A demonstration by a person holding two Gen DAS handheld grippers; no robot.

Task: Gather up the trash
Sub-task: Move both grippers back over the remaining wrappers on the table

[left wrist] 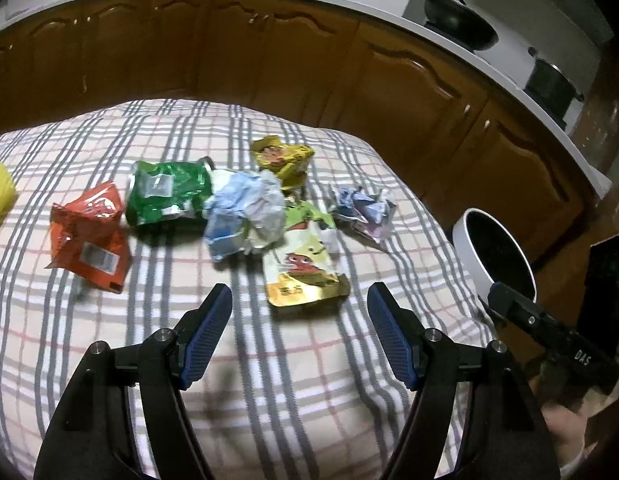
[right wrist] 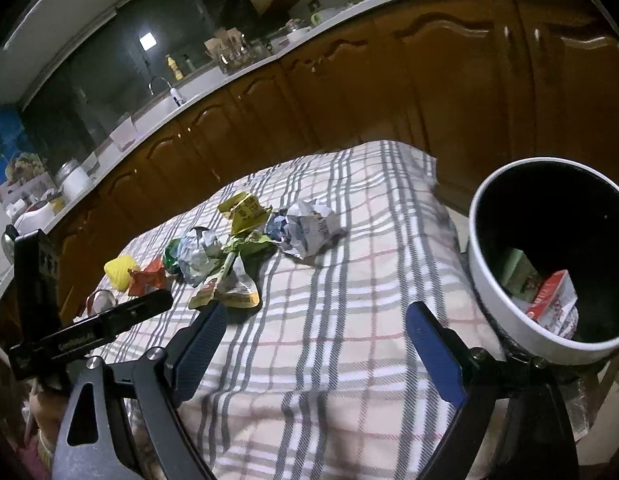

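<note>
Both tools (left wrist: 299, 296) (right wrist: 313, 316) angled down, jaws apart, empty.

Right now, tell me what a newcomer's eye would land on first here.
A heap of crumpled wrappers sits mid-table on the checked cloth: an orange packet at the left, a green bag beside it, a yellow pouch nearest the left gripper. Off the table's right edge stands a white bin with some trash already inside.
</note>
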